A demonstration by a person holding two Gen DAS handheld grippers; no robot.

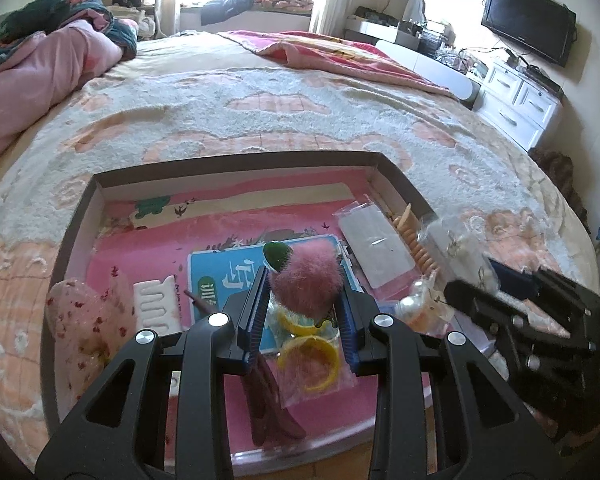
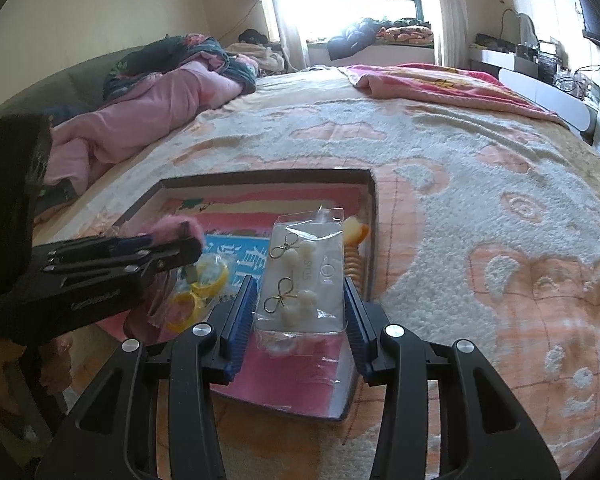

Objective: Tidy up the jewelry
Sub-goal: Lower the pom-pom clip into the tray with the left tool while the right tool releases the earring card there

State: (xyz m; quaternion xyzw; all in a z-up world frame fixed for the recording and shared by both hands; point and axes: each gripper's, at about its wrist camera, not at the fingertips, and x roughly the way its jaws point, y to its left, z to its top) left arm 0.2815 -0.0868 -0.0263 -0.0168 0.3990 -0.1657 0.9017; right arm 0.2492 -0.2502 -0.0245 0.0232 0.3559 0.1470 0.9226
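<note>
The left gripper (image 1: 304,288) has its jaws clamped on a pink pompom piece (image 1: 306,284) over the shallow box (image 1: 236,159) on the bed (image 1: 260,112). The right gripper (image 2: 300,308) has its jaws clamped on a clear packet of 2 pearl earrings (image 2: 300,276), at 3 o'clock from the pompom, above the box's right side.

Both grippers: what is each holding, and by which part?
Left gripper pinches the pink fluffy pompom by its sides. Right gripper clamps the clear plastic earring packet by its long edges.
</note>
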